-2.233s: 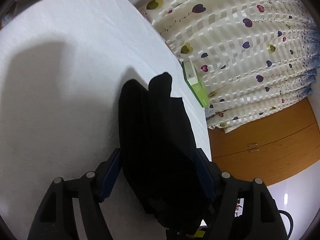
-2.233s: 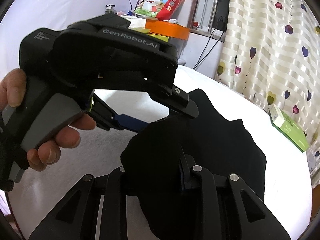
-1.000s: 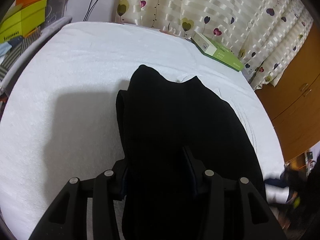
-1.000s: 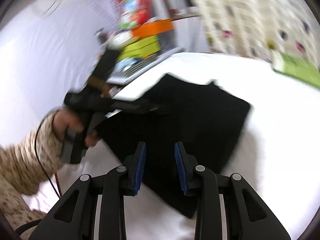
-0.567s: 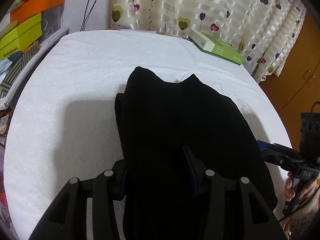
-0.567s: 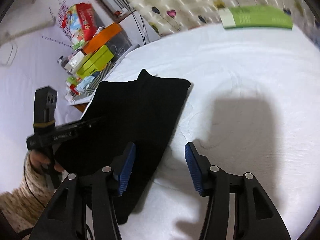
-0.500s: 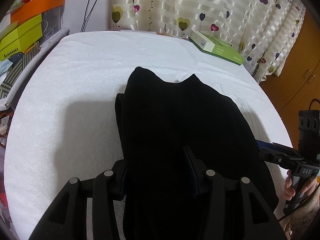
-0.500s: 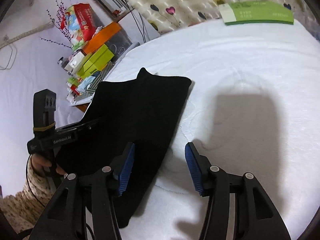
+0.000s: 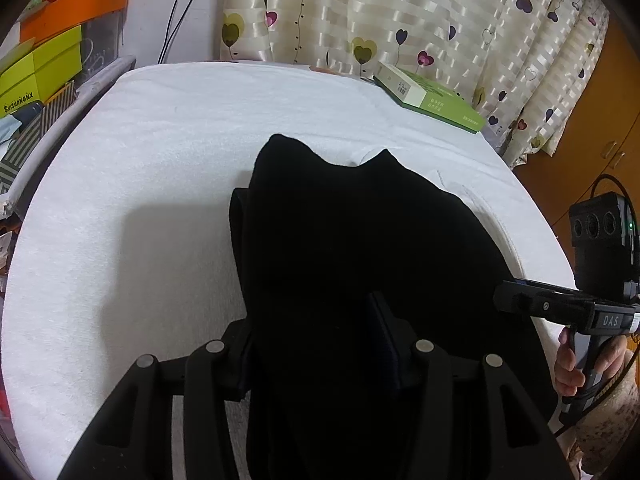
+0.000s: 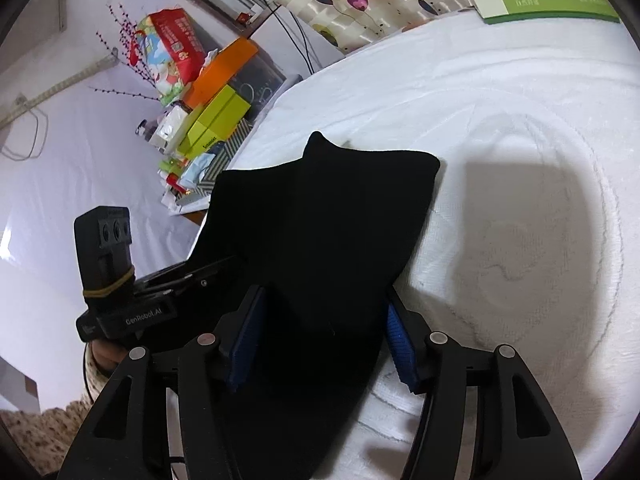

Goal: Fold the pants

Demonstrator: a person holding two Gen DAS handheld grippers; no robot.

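Gripping the near end of the black pants (image 9: 352, 240), the left gripper (image 9: 312, 344) has its fingers drawn in on the bunched cloth, though dark fabric hides most of both pads, so the exact pinch is hard to read. The right gripper (image 10: 324, 340) stands wide, its blue pads (image 10: 402, 344) spread to either side of the garment's near right edge; whether they touch the cloth I cannot tell. The pants lie folded on the white towel-covered surface (image 9: 152, 168), running from the near edge toward the middle, two points of fabric at the far end. A green box (image 9: 432, 96) rests at the far right edge, well apart from the pants, with the heart-print curtain (image 9: 400, 12) behind it. Off the left edge sit stacked yellow-green and orange boxes (image 10: 216, 104). Bare white surface lies open left, right and beyond the garment. A hand (image 9: 572, 364) holds the right gripper's handle at the near right.
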